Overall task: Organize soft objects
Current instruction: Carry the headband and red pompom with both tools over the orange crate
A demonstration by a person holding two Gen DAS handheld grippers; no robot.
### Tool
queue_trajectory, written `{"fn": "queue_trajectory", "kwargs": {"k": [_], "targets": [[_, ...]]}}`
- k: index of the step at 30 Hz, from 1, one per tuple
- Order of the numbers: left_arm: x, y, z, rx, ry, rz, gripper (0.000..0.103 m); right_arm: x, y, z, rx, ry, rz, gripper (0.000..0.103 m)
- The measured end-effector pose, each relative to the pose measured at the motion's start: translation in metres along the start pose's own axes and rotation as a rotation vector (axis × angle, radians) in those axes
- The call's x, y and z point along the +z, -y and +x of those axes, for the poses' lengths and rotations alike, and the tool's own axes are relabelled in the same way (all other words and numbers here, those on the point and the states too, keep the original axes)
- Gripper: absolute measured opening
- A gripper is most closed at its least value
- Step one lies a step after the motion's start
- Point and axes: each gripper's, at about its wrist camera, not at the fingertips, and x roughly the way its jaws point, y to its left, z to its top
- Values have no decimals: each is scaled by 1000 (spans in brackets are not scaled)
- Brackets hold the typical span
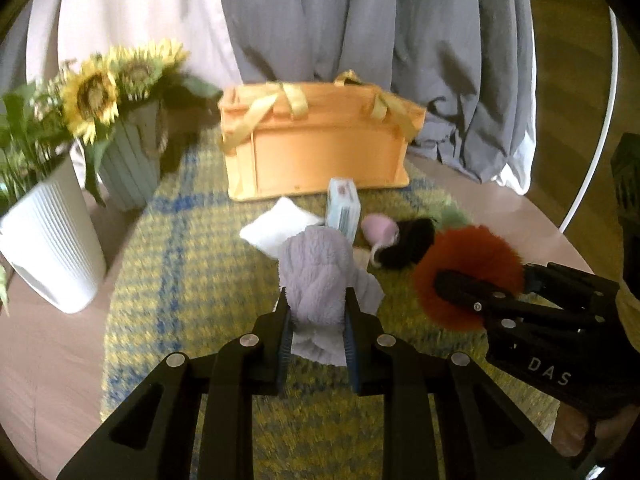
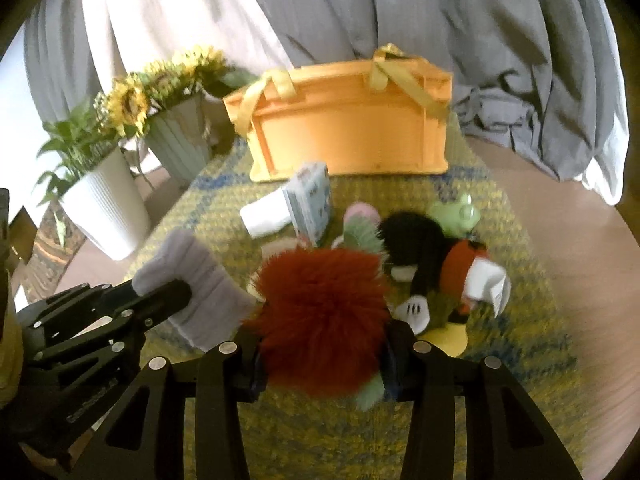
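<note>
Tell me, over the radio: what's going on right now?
Left hand-held gripper shut on lilac fleece cloth. Right hand-held gripper shut on red pom-pom. Orange basket ahead; small box in between.

lilac fleece [image 1: 316,268]; red pompom [image 2: 320,312], both aloft

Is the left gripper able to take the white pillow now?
Probably not yet: the left gripper is shut on a lilac cloth. The white pillow lies uncovered just beyond it, so the path itself looks free.
</note>
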Motion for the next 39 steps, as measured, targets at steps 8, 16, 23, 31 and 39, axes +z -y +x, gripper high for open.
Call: {"fn": "queue_trajectory", "kwargs": {"k": [8,16,23,31,39], "targets": [[24,1,-21,7,99,6,23,27,-6,-28,-14,110,-20,45],[48,2,-35,14,190,16,23,52,-11,-47,-30,209,-47,45],[65,4,-42,21,252,17,23,69,-10,-56,-31,283,-58,45],[89,2,-52,36,336,12,23,93,-9,-66,-17,372,-75,45],[112,-1,-56,51,408,15,23,118,-9,-69,-10,443,-76,45]]}}
